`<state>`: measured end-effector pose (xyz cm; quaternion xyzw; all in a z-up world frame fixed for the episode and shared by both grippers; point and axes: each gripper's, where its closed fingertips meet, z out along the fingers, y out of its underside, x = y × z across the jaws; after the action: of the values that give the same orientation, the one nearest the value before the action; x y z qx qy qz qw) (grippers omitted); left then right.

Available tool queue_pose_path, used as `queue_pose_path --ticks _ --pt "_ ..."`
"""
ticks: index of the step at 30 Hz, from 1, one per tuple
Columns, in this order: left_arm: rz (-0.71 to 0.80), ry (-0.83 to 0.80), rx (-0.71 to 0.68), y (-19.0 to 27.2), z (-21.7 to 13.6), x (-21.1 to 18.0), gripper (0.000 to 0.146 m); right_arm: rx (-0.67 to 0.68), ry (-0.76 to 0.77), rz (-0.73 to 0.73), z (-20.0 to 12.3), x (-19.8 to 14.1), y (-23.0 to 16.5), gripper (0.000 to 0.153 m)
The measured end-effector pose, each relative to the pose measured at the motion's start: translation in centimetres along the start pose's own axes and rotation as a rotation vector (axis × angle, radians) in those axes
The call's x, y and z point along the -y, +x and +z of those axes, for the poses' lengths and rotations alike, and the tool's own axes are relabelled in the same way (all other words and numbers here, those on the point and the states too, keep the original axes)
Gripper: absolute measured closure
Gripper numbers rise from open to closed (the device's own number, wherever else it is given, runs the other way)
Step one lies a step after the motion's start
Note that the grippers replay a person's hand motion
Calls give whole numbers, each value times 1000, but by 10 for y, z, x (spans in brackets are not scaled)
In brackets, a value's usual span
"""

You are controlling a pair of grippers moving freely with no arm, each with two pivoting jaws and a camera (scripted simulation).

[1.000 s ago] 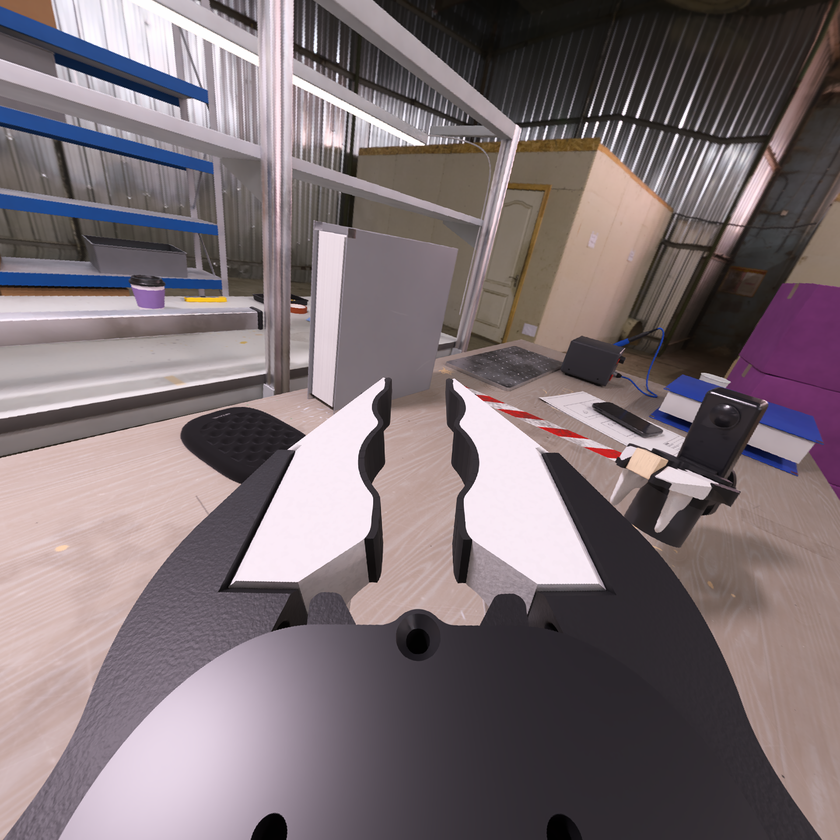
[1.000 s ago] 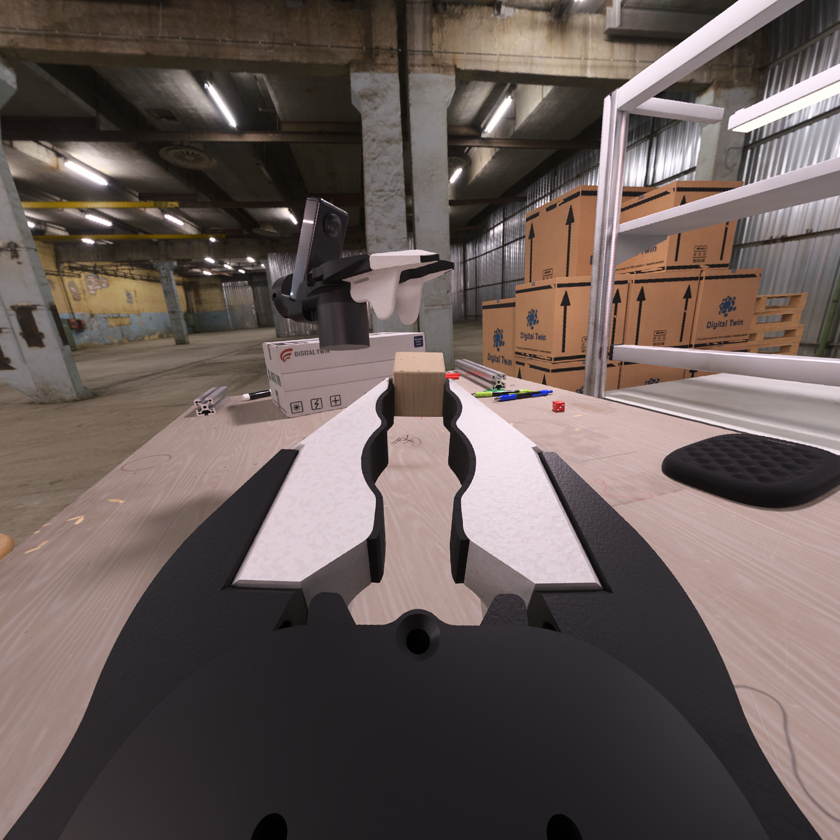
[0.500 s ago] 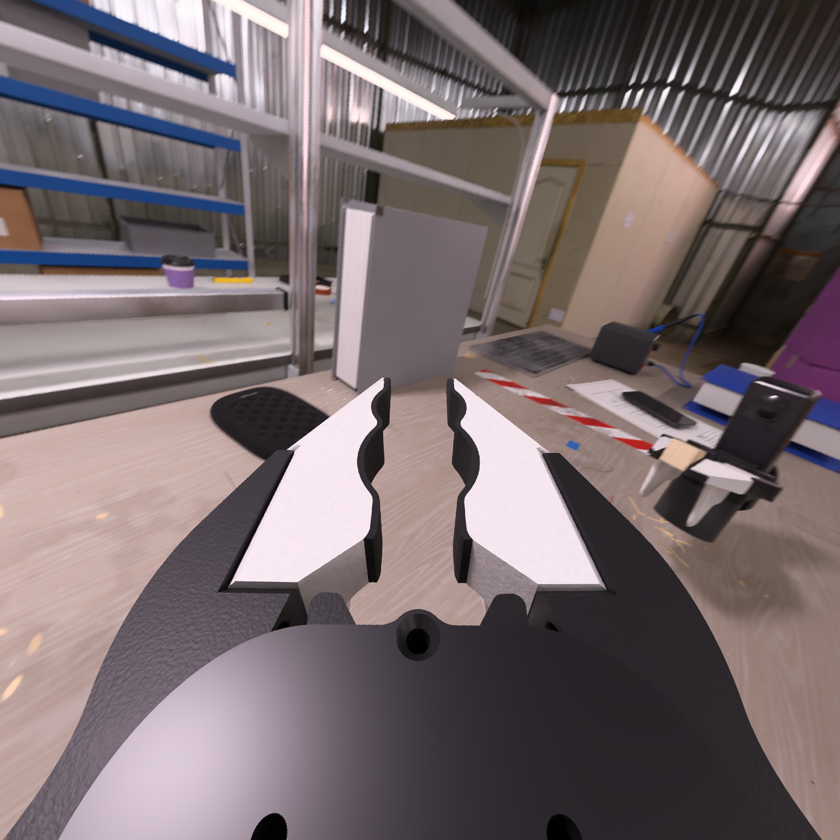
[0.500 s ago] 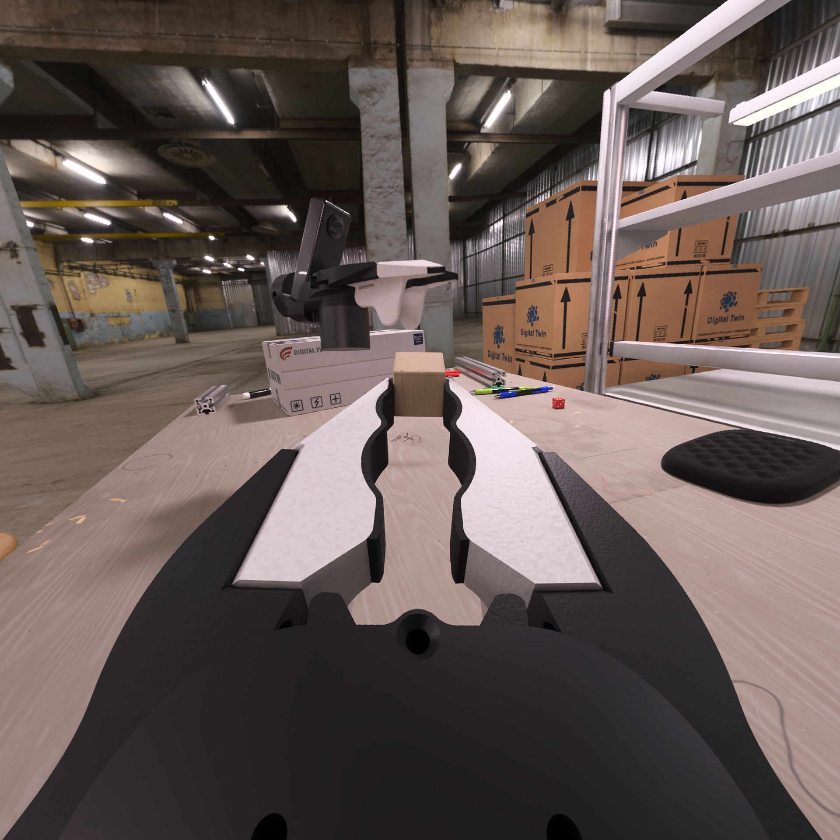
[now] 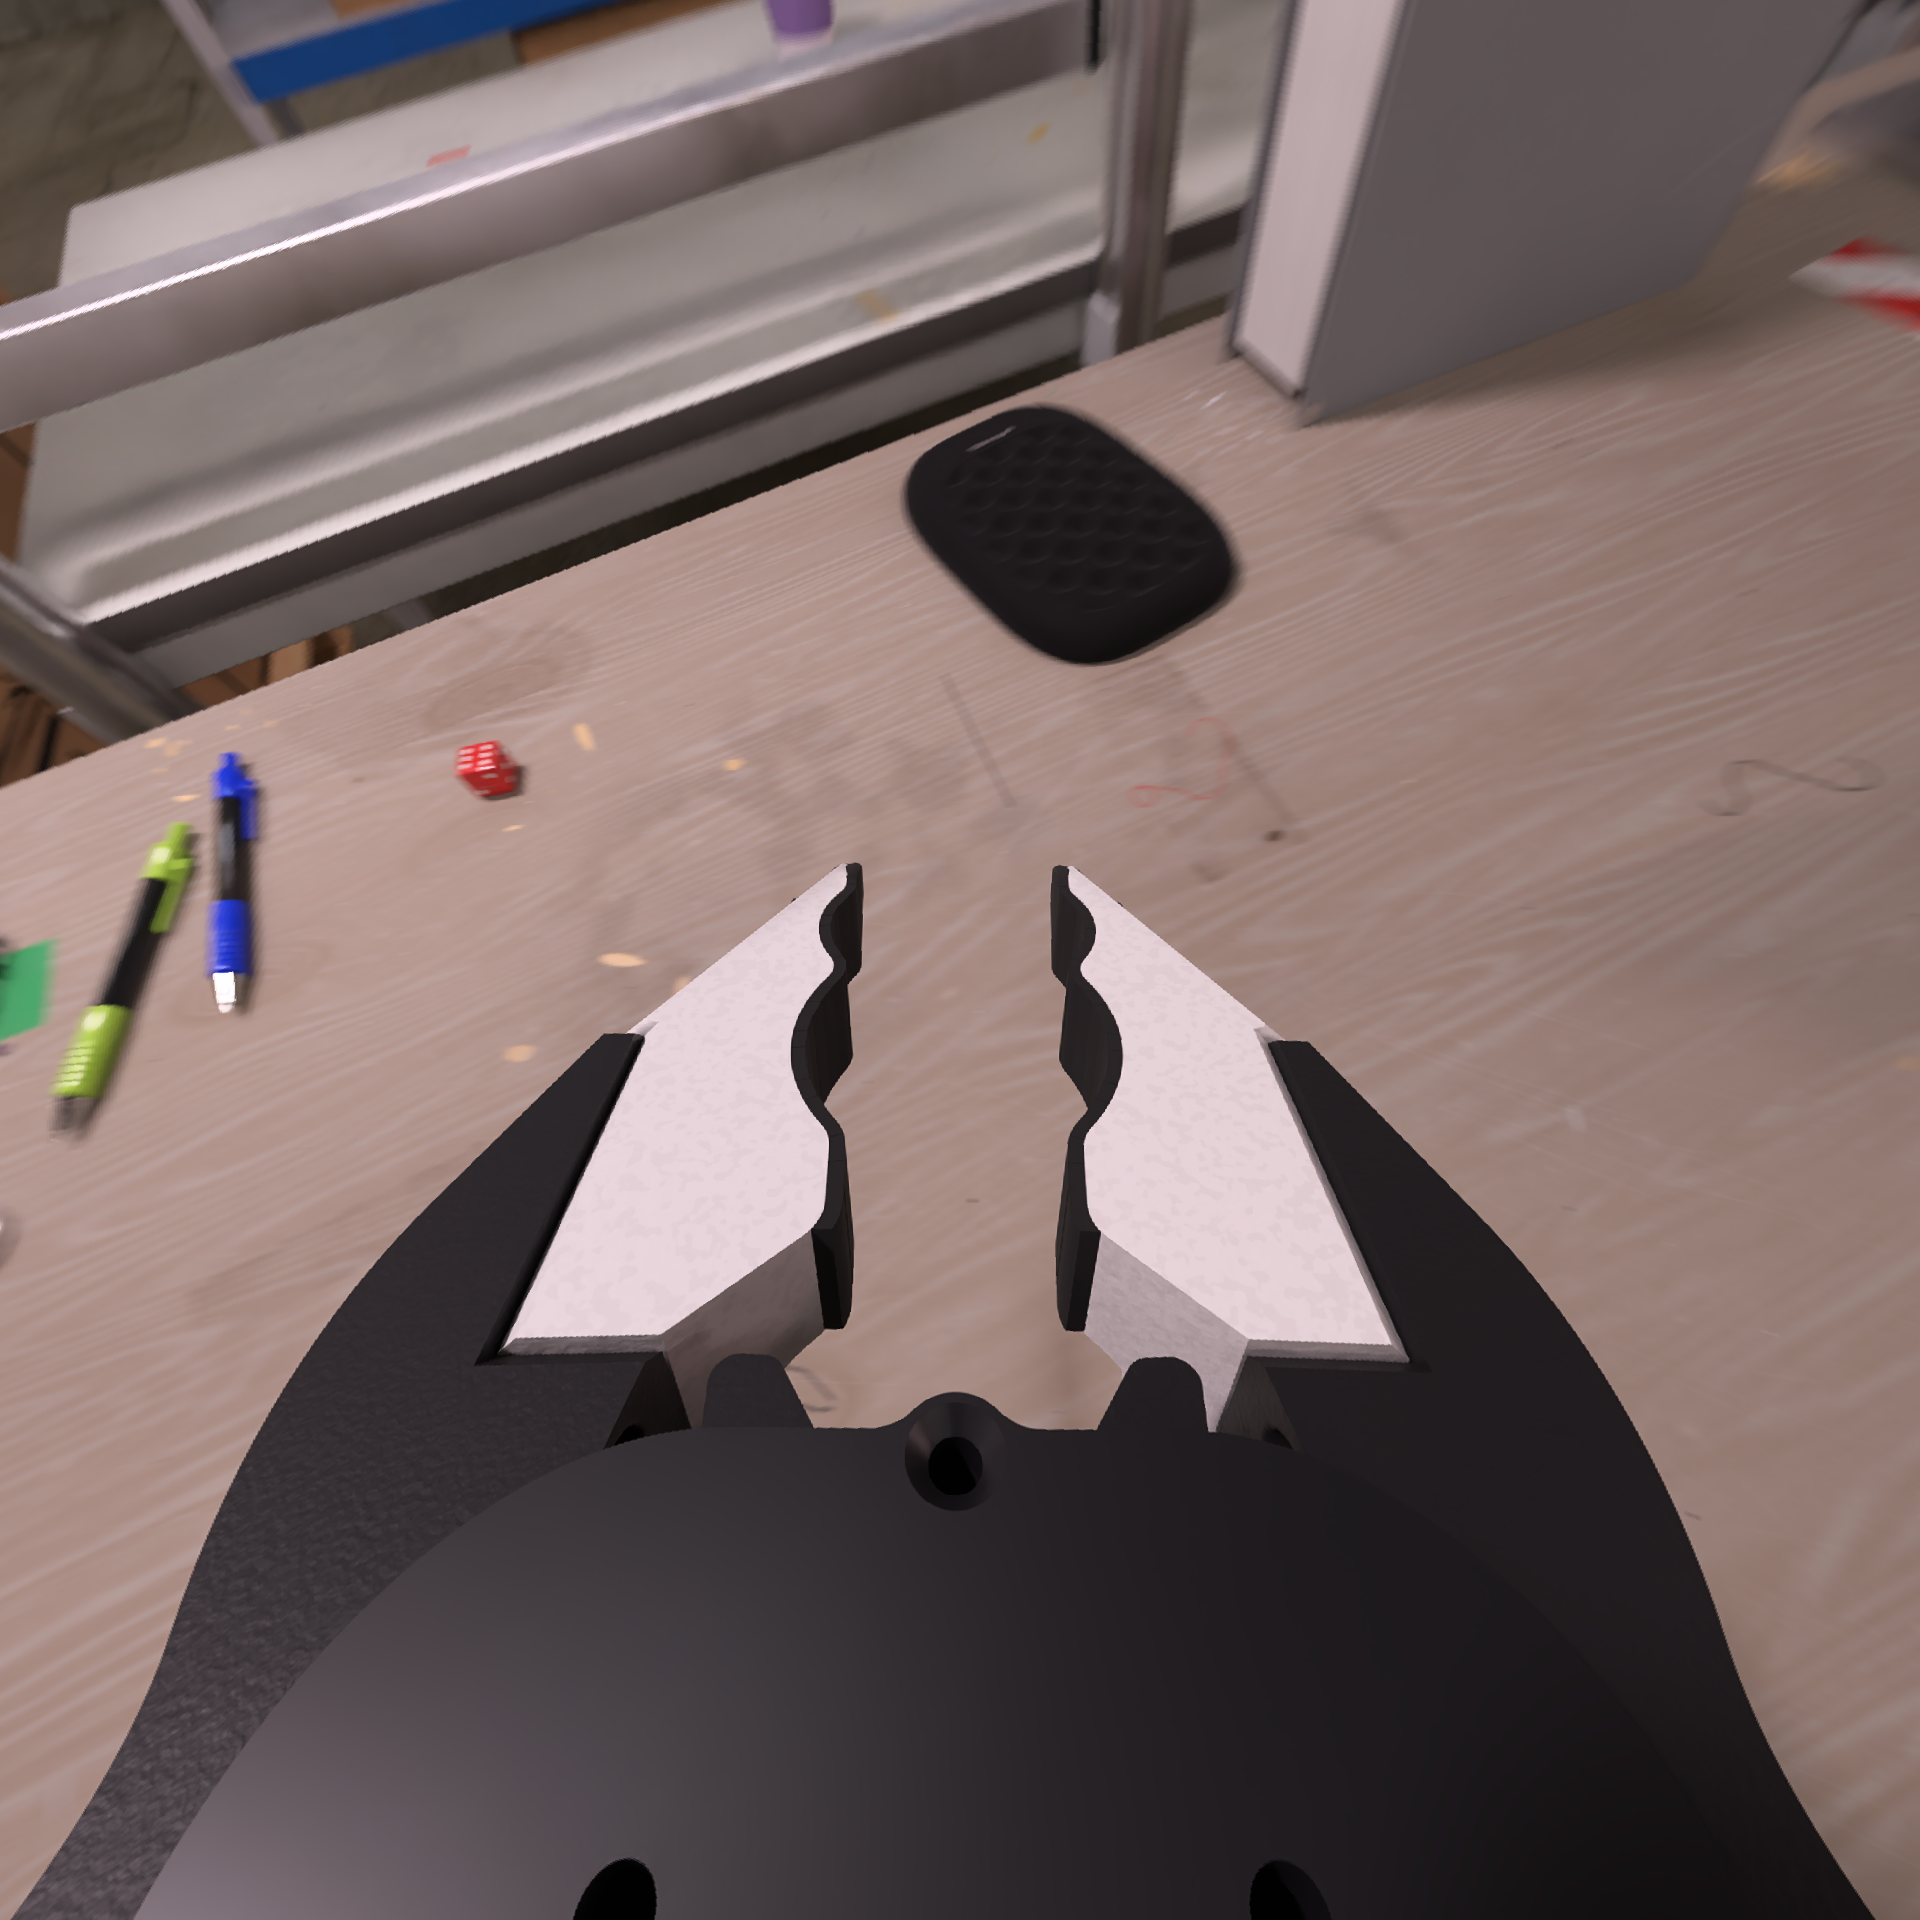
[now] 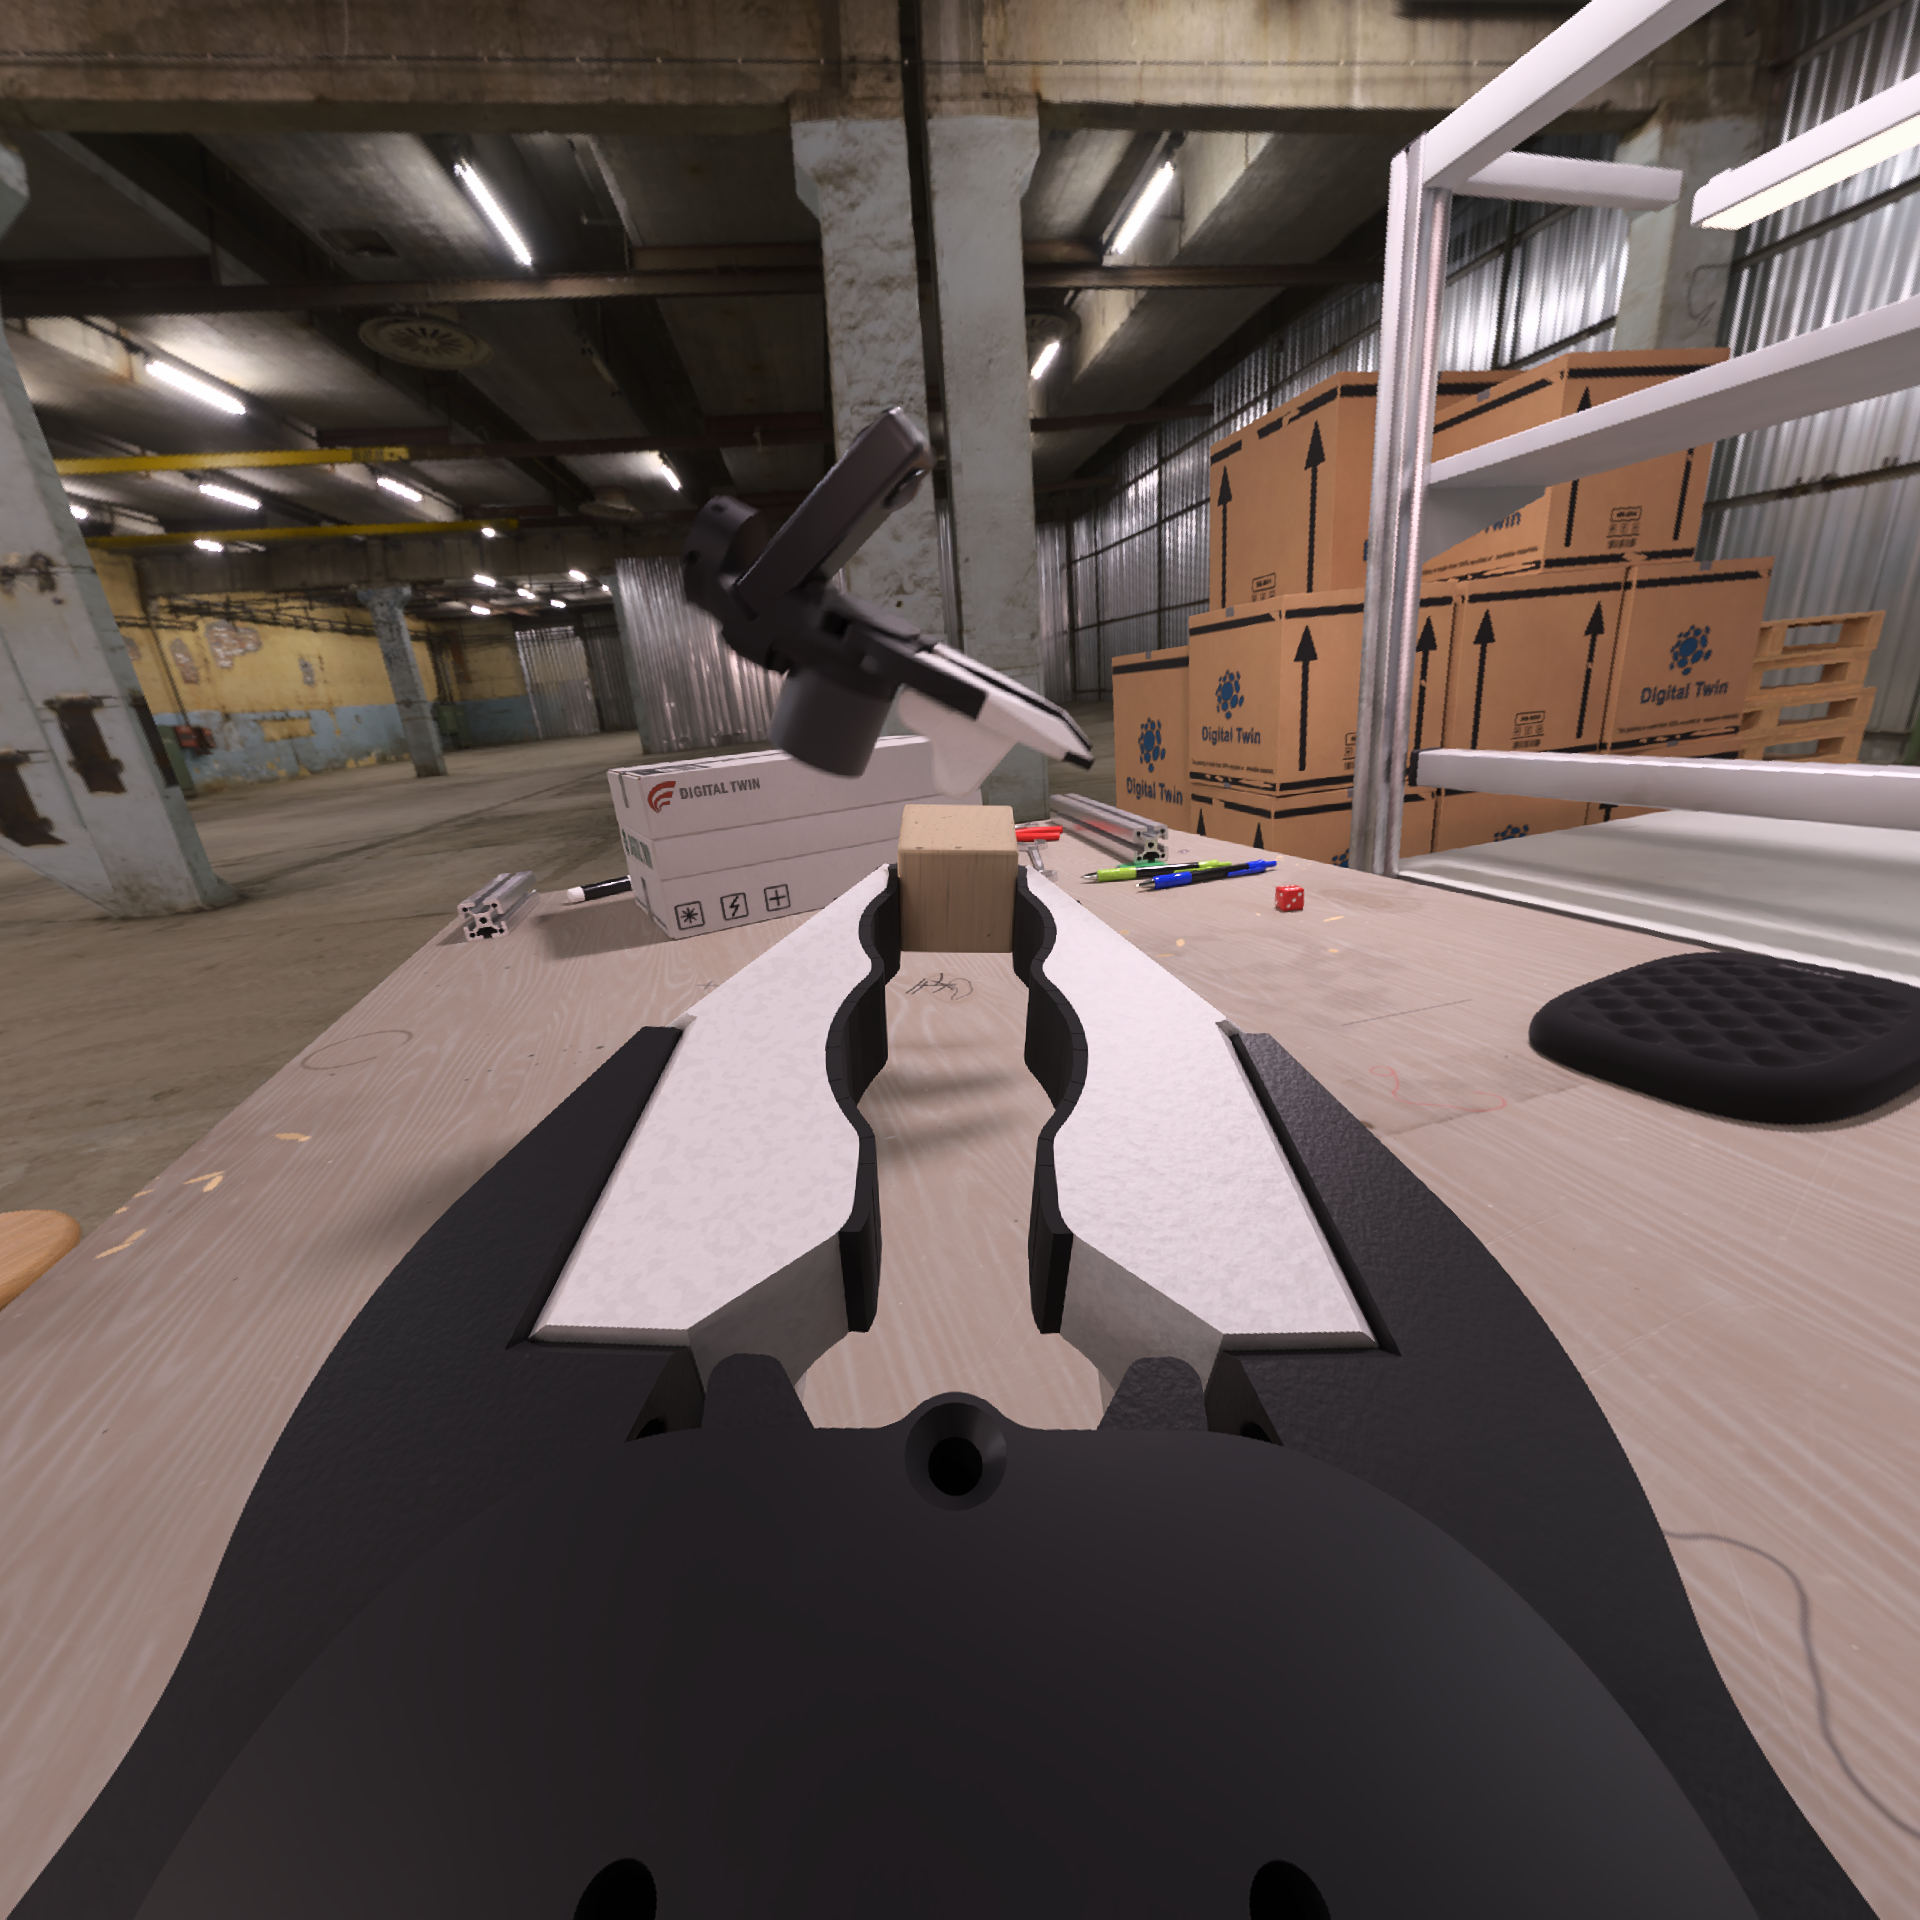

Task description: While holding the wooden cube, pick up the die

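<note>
right gripper [image 6: 956, 883] clamps the wooden cube [image 6: 956, 878] above the tabletop [image 5: 1455, 935]; left gripper [image 5: 956, 883], fingers parted and empty, must swing left and down over the die [image 5: 486, 769]

A pale wood-grain counter [image 6: 1558, 1299] stands in a concrete warehouse, with a grey pillar [image 6: 914, 436] at twelve o'clock, ceiling strip lights [image 6: 494, 213] at eleven, and white metal shelving [image 6: 1683, 416] before stacked cardboard boxes [image 6: 1538, 665] at two.
</note>
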<state>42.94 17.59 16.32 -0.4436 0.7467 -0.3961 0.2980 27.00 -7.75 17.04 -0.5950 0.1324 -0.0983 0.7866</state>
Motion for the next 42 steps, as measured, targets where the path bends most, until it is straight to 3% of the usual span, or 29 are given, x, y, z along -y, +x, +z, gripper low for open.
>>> queue_pose_path --ticks 3,10,17,24,29,38,42 --pt "43 -111 78 -37 18 16 109 8 -11 4 2 -4 -2 132" --pt "15 -398 158 -127 90 59 86 -5 -26 -9 0 -6 2 132" --pt "-179 -631 209 -220 152 31 86 -28 -39 4 -3 -9 15 132" --pt "-159 -870 101 -231 196 -6 86 -46 -36 81 -4 -14 30 132" --pt "-195 -936 58 -230 217 -30 87 -49 -19 88 -7 -10 29 132" --pt "-228 -1034 -24 -219 226 -64 85 -47 -5 140 -9 -9 35 132" --pt "-216 -1051 6 -222 226 -66 97 -47 -6 149 -9 -9 36 132"
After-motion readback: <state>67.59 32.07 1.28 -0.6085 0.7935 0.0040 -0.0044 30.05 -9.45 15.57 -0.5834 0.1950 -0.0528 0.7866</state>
